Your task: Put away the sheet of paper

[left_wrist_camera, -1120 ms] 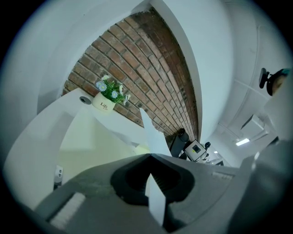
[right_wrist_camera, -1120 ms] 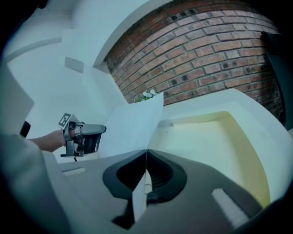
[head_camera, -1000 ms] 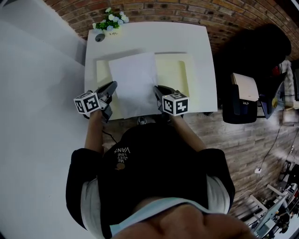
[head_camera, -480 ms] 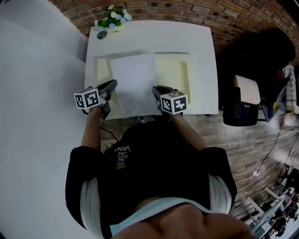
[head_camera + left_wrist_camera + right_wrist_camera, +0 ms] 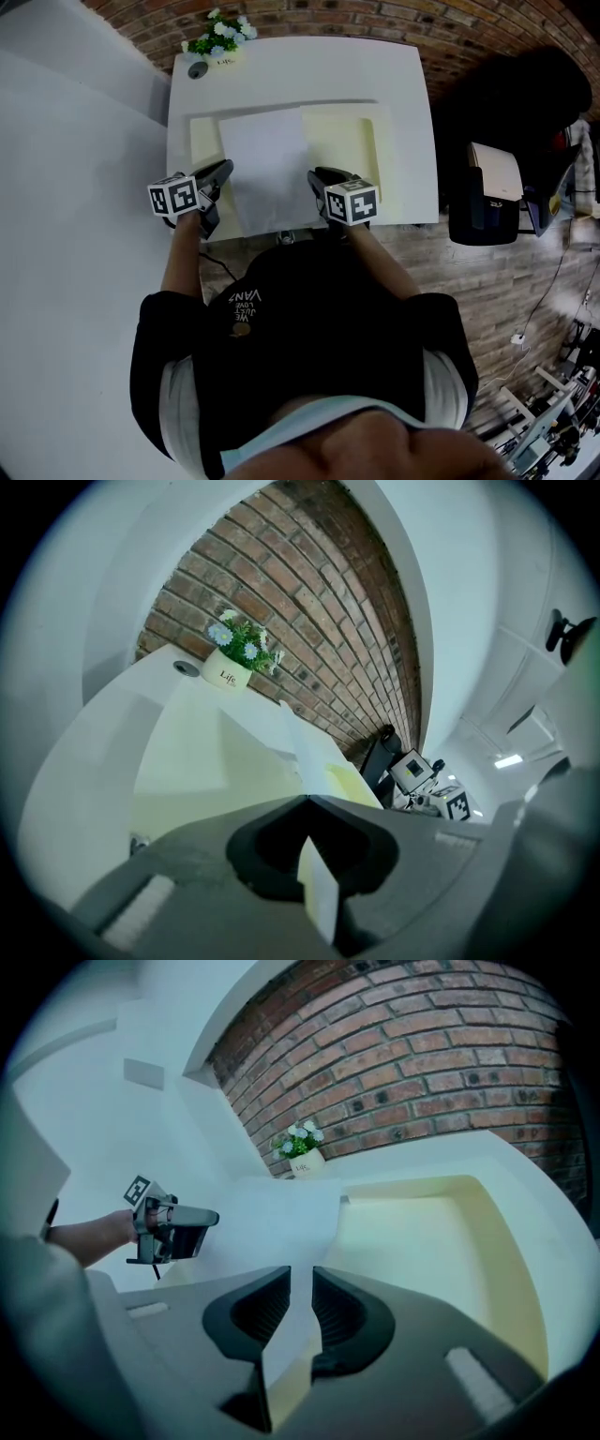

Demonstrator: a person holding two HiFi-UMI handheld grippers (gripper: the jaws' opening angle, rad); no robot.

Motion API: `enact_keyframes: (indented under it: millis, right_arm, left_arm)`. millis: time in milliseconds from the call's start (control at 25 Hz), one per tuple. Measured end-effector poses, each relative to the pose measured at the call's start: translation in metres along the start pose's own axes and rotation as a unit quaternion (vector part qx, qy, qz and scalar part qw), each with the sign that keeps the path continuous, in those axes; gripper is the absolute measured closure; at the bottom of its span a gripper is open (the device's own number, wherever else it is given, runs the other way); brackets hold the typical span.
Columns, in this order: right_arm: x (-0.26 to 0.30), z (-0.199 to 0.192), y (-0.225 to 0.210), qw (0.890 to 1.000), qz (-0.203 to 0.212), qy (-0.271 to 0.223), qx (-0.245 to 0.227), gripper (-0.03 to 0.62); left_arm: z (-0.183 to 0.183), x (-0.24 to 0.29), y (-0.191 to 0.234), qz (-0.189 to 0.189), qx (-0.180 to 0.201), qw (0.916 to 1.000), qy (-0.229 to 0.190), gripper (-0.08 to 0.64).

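A white sheet of paper [image 5: 267,169] hangs between both grippers, just above a pale yellow shallow tray [image 5: 345,150] on the white table [image 5: 309,70]. My left gripper [image 5: 223,172] is shut on the sheet's left edge. In the left gripper view the jaws [image 5: 307,801] meet with a strip of the paper [image 5: 315,892] pinched between them. My right gripper [image 5: 318,178] is shut on the sheet's right edge. In the right gripper view the paper [image 5: 272,1222] runs through the narrow gap between the jaws [image 5: 301,1274], with the tray [image 5: 441,1241] beyond.
A small white pot of flowers [image 5: 217,42] and a round grey object [image 5: 198,71] stand at the table's far left corner. A brick wall lies behind the table. A dark chair with boxes [image 5: 487,202] is to the right, past the table's edge.
Almost nothing differs. Both grippers keep their hold on the sheet over the tray, and the head view has shifted slightly.
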State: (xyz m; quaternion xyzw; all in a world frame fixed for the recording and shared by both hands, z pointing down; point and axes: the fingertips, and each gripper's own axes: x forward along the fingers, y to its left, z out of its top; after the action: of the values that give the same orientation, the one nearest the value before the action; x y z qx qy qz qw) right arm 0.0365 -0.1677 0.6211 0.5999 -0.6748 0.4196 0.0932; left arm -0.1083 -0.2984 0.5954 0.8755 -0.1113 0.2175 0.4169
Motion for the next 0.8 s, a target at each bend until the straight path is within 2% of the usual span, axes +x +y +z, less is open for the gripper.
enact_keyframes:
  millis: [280,480,560,800]
  right_arm:
    - [-0.021,0.013,-0.024,0.999,-0.041,-0.030,-0.018,0.524]
    - [-0.041,0.020,-0.048,0.996,-0.073,-0.057,-0.012,0.562]
    - [-0.051,0.024,-0.059,0.994,-0.090,-0.066,-0.015,0.591]
    - [-0.081,0.031,-0.093,0.985,-0.145,-0.094,-0.020,0.592]
  left_arm:
    - [0.000,0.006,-0.004,-0.002,0.006,0.9999,0.008,0.561]
    - [-0.001,0.013,-0.002,0.000,0.010,0.9997,0.020,0.561]
    - [-0.003,0.016,-0.002,0.002,0.013,0.9995,0.028,0.561]
    - [-0.006,0.028,-0.004,0.000,0.019,0.9989,0.044,0.561]
